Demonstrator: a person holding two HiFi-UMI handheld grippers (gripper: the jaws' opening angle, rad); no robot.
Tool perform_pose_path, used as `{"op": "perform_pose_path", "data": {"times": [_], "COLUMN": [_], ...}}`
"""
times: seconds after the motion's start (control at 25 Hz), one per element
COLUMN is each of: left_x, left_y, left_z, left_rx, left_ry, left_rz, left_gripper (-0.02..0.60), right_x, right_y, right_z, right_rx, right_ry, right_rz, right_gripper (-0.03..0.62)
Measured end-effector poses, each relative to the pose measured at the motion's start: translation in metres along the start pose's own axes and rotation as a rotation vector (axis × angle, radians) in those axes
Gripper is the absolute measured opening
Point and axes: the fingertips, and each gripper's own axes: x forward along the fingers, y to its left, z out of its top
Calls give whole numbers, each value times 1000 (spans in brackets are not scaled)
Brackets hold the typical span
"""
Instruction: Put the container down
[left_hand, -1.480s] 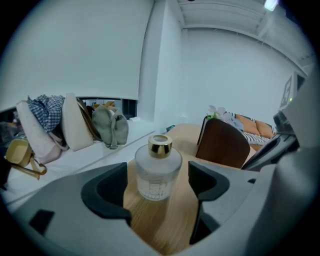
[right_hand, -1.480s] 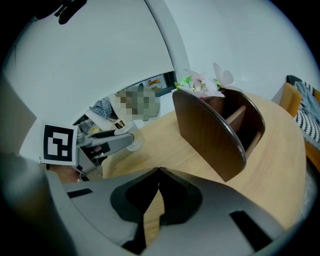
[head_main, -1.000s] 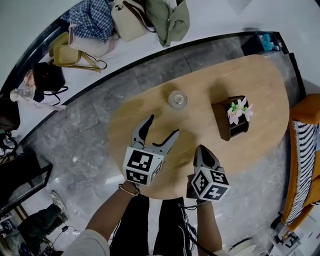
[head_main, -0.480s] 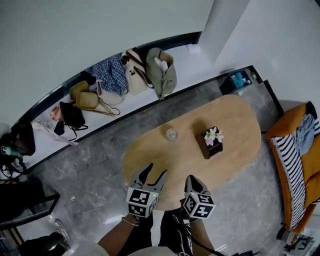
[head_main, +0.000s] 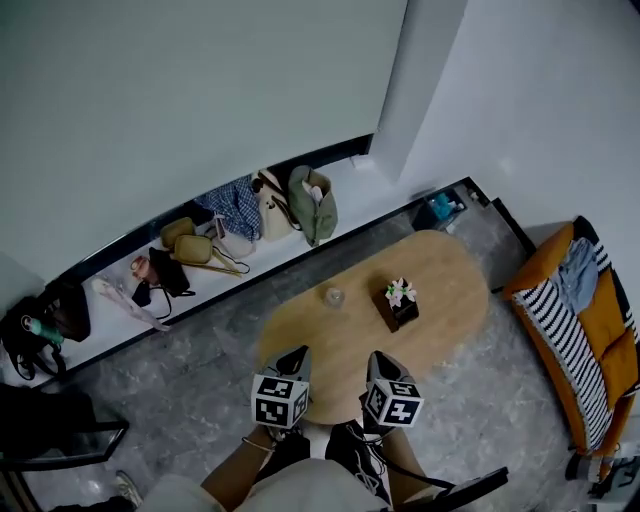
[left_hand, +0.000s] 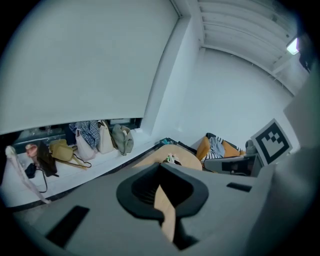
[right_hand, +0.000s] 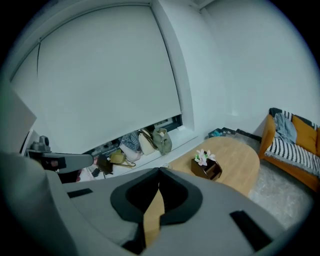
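Two grippers sit low in the frame, well apart from the task's thing. Left of centre, the left gripper (head_main: 293, 356) has just closed its jaws on nothing. The glass container (head_main: 334, 296), too small to make out clearly, stands on the oval wooden table (head_main: 450, 285), left of a flower box (head_main: 398, 303). The right gripper (head_main: 379, 358) is clenched and empty. An orange sofa (head_main: 608, 340) is cut off at the right edge.

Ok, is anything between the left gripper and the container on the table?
Nothing visible does. The container stands on the table, with only bare wood between it and the left gripper, whose jaws have just been closing on nothing. The flower box sits off to the right, clear of that path.
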Motion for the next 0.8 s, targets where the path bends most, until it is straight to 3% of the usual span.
{"op": "perform_pose_path", "data": {"times": [0.28,0.6,0.8], "left_x": [-51,-70,-73], "left_y": [-14,-35,-57], "left_z": [35,43,49], "left_rx": [48,20,6], "left_ry": [-92,-122,-155], "left_rz": [27,72,116], "left_gripper": [8,8,8], "right_x": [-53,-85,-102], "right_y": [10,14,8], "right_z": [22,35,55], "right_rx": [-10,-53,-208], "right_ry": [-82,-108,-141], "right_rz": [-12,44,71], "right_gripper": [23,23,23]}}
